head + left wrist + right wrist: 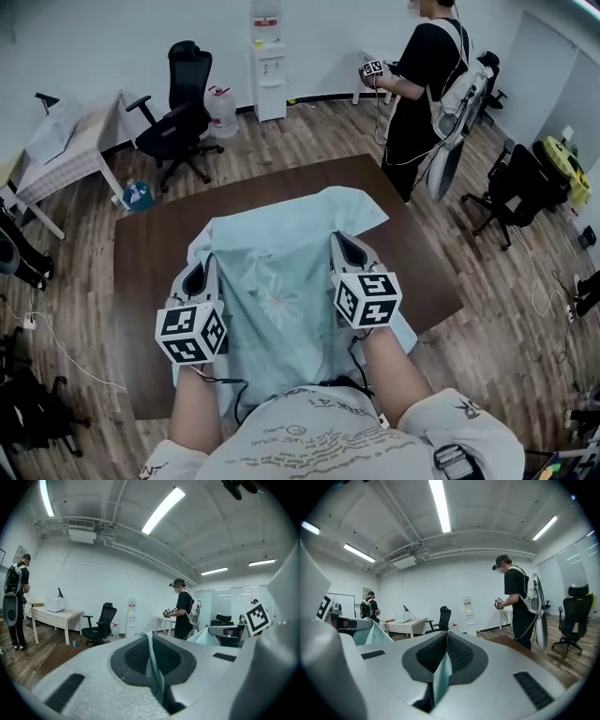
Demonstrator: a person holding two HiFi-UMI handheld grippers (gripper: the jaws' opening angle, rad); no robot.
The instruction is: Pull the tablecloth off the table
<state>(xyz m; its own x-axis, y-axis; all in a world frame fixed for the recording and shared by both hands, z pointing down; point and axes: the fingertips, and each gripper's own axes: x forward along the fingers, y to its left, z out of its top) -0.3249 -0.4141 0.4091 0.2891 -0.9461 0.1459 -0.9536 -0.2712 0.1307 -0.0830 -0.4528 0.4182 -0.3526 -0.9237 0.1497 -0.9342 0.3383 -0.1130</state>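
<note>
We hold the left tool and the right tool each clenched on a fold of the pale tablecloth, which lies bunched mid-pull on the brown desk (far end resting there), so the next move likely calls for drawing it toward us.

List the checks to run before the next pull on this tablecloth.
1. Left gripper shut on the pale green fabric tablecloth: ok.
2. Right gripper shut on the same cloth: ok.
3. Nothing standing on the cloth: ok, none seen.
4. Cloth off the dark brown wooden table: not ok, its far part lies on the top.
5. Person in black not touching the cloth: ok.
6. Near hem free of snags: cannot tell, hidden under the arms.
</note>
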